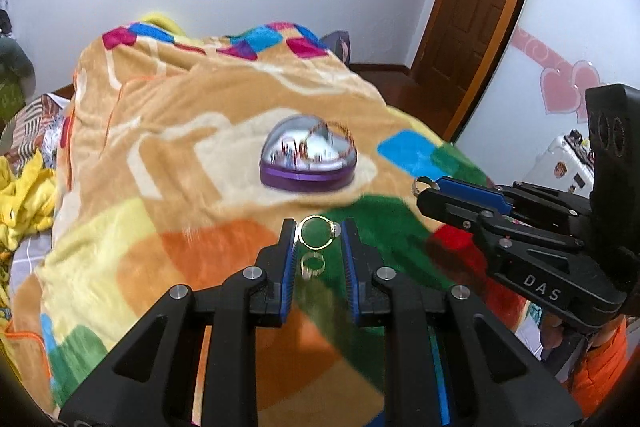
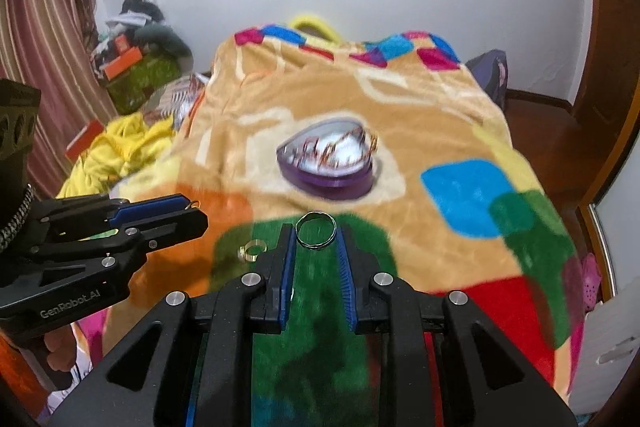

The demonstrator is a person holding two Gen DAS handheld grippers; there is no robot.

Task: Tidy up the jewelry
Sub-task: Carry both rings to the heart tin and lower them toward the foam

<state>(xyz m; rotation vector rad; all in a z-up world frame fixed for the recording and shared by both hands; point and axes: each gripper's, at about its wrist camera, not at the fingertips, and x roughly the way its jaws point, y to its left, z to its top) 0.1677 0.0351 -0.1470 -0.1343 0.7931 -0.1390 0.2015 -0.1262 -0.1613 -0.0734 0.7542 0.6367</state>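
Note:
A purple heart-shaped jewelry box (image 1: 307,158) with a silvery inside holds several rings and a bracelet, and sits on the blanket; it also shows in the right wrist view (image 2: 330,163). My left gripper (image 1: 318,233) is shut on a thin gold ring (image 1: 317,231) held at its tips. Its closed tips show in the right wrist view (image 2: 192,209). My right gripper (image 2: 316,235) is shut on a silver ring (image 2: 316,230), seen from the side in the left wrist view (image 1: 424,187). A small gold ring (image 1: 311,265) lies on the blanket below my left gripper, also visible in the right wrist view (image 2: 252,251).
A colourful fleece blanket (image 1: 180,147) covers the bed. Yellow cloth (image 2: 120,147) and clutter lie to the left. A wooden door (image 1: 480,7) stands at the back right.

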